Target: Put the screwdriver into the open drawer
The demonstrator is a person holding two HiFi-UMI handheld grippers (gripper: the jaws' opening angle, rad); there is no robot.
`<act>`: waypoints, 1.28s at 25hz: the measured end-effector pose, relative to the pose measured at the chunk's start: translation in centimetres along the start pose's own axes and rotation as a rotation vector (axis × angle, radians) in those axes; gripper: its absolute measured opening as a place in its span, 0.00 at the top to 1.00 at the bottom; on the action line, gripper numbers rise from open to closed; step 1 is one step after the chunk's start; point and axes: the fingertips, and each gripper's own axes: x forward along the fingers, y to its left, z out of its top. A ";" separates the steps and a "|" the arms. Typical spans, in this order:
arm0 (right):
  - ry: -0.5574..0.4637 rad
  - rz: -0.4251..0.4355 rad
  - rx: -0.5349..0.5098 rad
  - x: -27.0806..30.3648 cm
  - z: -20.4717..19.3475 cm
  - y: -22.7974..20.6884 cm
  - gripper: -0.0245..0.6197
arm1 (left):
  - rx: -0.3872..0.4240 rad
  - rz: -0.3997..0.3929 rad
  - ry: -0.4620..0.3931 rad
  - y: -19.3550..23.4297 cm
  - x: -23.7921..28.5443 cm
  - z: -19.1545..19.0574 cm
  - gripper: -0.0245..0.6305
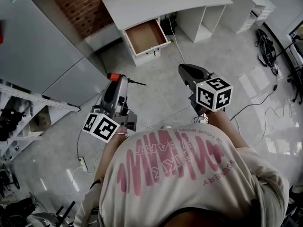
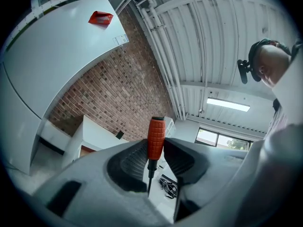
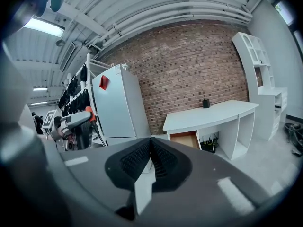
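Observation:
My left gripper (image 1: 115,79) is shut on a screwdriver (image 2: 155,139) with an orange-red handle; the handle stands up between the ribbed pads and its dark shaft (image 1: 136,82) sticks out to the right in the head view. The screwdriver (image 3: 90,115) also shows at the left of the right gripper view. My right gripper (image 1: 187,71) is shut with nothing between its pads (image 3: 158,156). Ahead stands a white desk (image 1: 161,1) whose wooden-floored drawer (image 1: 145,36) is pulled open. That drawer (image 3: 184,139) looks empty, and both grippers are still well short of it over the floor.
A grey fridge (image 1: 33,46) stands at the left with a shelf rack (image 1: 28,98) beside it. Cables (image 1: 265,46) lie on the tiled floor at the right, and a power strip (image 1: 83,163) at the left. White shelving (image 1: 251,6) stands at the far right. The brick wall (image 1: 85,1) is behind the desk.

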 end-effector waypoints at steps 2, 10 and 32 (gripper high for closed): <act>-0.008 0.005 -0.010 0.3 0.4 -1.3 0.95 | 0.014 0.005 -0.007 0.1 1.0 -0.5 0.79; 0.024 0.010 0.093 2.3 -1.7 -5.2 0.95 | 0.094 0.037 0.079 1.2 3.9 -2.7 0.79; 0.056 -0.121 0.158 18.2 3.7 -14.5 0.95 | -0.032 -0.057 0.156 17.4 20.7 0.9 0.79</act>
